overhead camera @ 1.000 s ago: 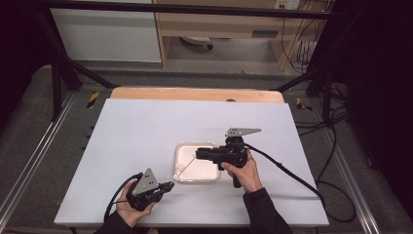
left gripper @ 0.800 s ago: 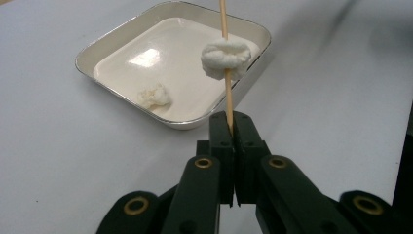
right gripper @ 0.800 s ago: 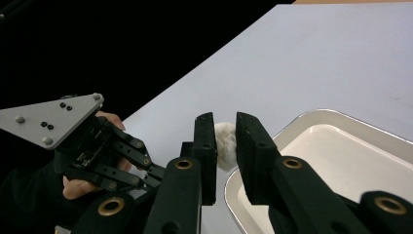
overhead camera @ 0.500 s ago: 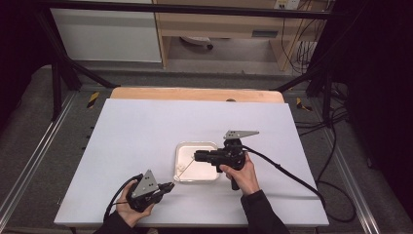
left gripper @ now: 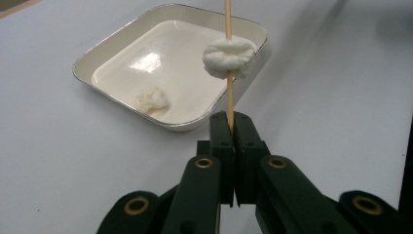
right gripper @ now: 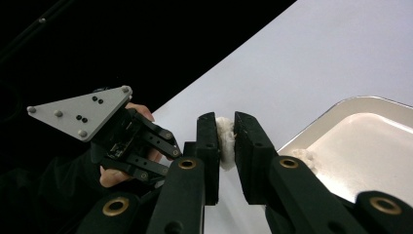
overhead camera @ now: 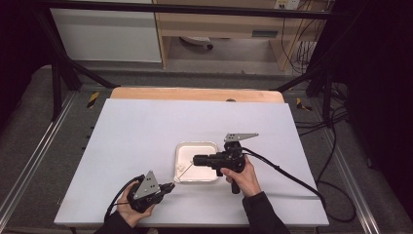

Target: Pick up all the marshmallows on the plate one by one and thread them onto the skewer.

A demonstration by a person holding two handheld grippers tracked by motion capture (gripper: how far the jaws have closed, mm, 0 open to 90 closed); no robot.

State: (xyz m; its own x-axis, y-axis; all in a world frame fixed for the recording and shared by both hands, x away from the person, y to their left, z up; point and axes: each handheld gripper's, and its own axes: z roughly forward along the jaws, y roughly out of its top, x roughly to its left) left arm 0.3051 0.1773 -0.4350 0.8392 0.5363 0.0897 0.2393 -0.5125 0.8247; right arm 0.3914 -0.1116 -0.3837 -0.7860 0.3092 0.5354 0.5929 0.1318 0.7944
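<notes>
Skewer (left gripper: 228, 73) pinched in left tool (left gripper: 230, 124), white piece (right gripper: 225, 141) squeezed by right tool (right gripper: 225, 134): piece judged liable to be crushed or torn off if overgripped.

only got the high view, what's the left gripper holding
observer: A thin wooden skewer, clamped between the left gripper's shut jaws.
operator: anything on it
observer: One fluffy white lump, threaded partway along it.
operator: and the right gripper
observer: The right gripper's jaws are shut on another white lump. A third lump lies in the shallow square white tray.
</notes>
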